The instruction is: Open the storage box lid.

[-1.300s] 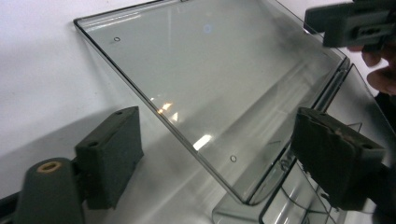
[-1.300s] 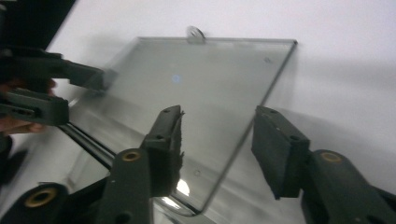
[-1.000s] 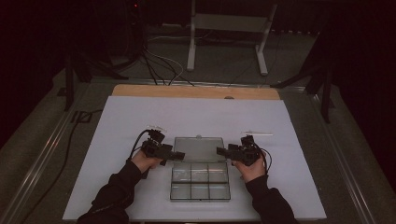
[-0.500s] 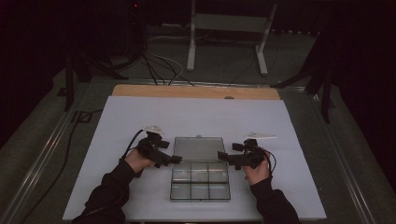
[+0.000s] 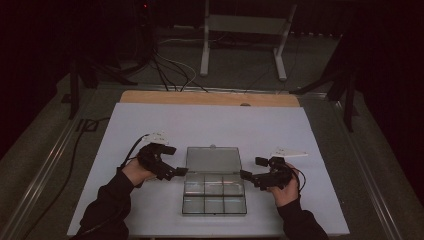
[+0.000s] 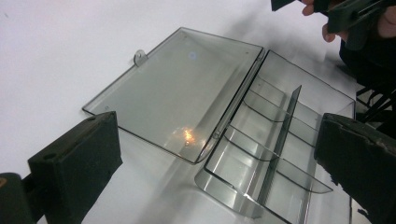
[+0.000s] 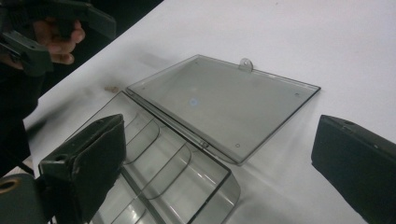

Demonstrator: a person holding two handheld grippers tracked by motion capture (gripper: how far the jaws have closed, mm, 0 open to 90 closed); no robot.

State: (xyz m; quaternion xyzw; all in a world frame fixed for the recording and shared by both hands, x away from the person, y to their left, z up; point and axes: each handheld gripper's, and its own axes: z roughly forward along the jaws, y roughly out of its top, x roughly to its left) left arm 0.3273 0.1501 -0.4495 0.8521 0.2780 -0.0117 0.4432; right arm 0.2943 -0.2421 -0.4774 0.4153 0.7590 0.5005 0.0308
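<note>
A clear, rectangular plastic compartment box (image 5: 214,196) lay open on the white-covered desk (image 5: 220,125), near its 6 o'clock edge and midway between the two hands. Its flat, transparent lid (image 5: 213,159) was folded back flat on the desk toward 12 o'clock, with a small latch tab (image 6: 139,57) at the far edge. The hinge line ran from 9 to 3 o'clock, and the divided tray lay on its 6 o'clock side. All compartments appeared empty.

The left tongs (image 5: 176,172) stood at the box's 9 o'clock side, pointing toward 3 o'clock, just beside the tray's hinge corner; the jaws were apart and held nothing. The right tongs (image 5: 248,175) stood at the 3 o'clock side, pointing toward 9 o'clock, likewise spread and empty. Both lay about equally near the box, level with the hinge. Whether either touched the rim could not be told.

In the left gripper view the hinge ran diagonally between the jaws. No brand, label or readable writing was visible; only a faint round mark (image 7: 194,101) showed on the lid.
</note>
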